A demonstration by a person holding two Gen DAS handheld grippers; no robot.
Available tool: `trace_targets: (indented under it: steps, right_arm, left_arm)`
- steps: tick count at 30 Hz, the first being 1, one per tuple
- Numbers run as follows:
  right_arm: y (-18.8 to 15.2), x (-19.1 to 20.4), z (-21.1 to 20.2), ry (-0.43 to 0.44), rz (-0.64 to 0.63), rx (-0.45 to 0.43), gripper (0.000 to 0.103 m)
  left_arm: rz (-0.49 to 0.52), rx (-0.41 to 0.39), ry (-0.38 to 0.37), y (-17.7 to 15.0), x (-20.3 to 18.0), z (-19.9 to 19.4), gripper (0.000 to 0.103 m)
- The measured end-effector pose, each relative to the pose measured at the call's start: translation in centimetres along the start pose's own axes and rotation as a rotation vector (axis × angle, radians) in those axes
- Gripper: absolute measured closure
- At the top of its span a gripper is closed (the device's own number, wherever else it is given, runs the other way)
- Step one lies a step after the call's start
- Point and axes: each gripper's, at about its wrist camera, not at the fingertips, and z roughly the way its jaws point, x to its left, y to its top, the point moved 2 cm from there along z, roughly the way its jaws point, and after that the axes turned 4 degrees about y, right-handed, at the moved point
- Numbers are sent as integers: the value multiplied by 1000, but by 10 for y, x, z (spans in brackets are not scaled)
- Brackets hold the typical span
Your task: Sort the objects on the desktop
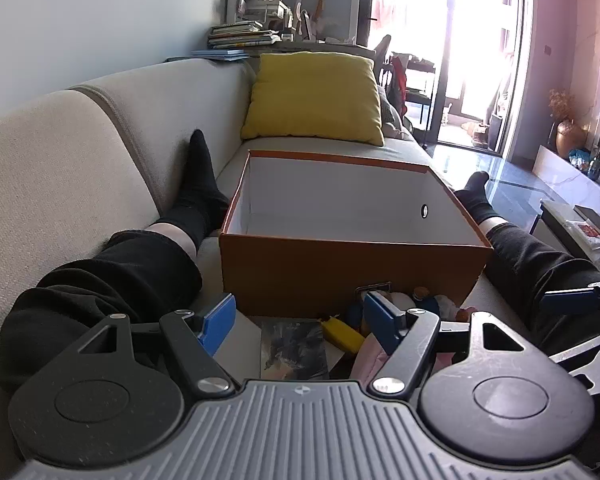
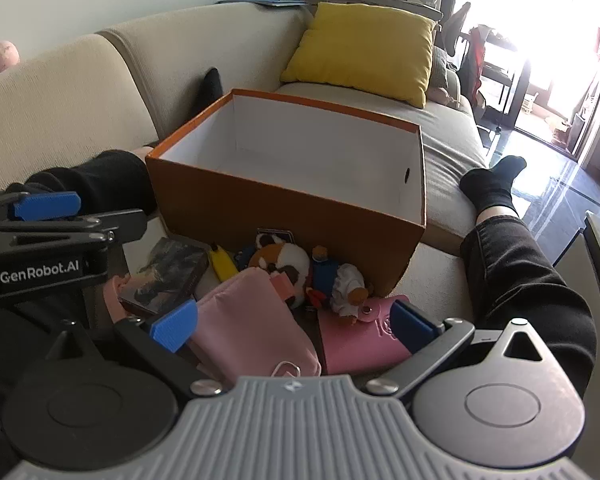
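Sofa cushions carry everything in the left wrist view: an orange box [image 1: 352, 264] with a white inside sits between the person's two outstretched legs, with a yellow pillow [image 1: 314, 96] behind it. The left tool [image 1: 300, 320] hangs just short of the box's near wall, its blue pads spread wide with nothing between them. Below it only slivers of the pile show: a dark picture card [image 1: 294, 350], a yellow banana-shaped toy [image 1: 342, 334] and a bit of pink fabric, the rest hidden behind the tool's own fingers. The right tool's blue pad pokes in at the right edge.

From the right wrist the pile is laid out in full, touching the box's front wall: the card [image 2: 168, 276], the banana toy [image 2: 222, 266], a pink pouch [image 2: 252, 324], a brown-and-white plush [image 2: 286, 266], a small blue-clad figure [image 2: 326, 272], a white-and-brown figure [image 2: 350, 290] and a pink leather case [image 2: 356, 340]. The right tool [image 2: 294, 324] hovers above the pouch and the case, spread fully and holding nothing. The left tool [image 2: 48, 206] reaches in from the left over the card, blocking part of it.
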Motion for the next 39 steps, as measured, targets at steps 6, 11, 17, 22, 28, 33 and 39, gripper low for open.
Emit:
trace_targets:
  steps: [6,11,17,22,28,33,39]
  right_arm:
    - [0,4,4,-3,-14,13,1]
    - [1,10,6,3,-38,22,1]
    - [2,14,6,7,-53,21,1]
    - [3,15,7,7,-51,18,1]
    - [4,19,4,21,-68,3,1]
    - [6,14,0,11,-41,-15,1]
    - [4,9,-2,-1,-6,-17,1]
  left_arm:
    - [2,-1,10,-2,-1,1,20]
    - [1,-6,16,-2,-1,1,20]
    - [-3,-10,22,-2,2,2,20]
    - [6,-15,33,-3,3,1,20]
    - [18,-23,51,-2,3,-5,20]
    - [35,-13,61,2,-1,-5,20]
    - [42,16,74,2,-1,-1,20]
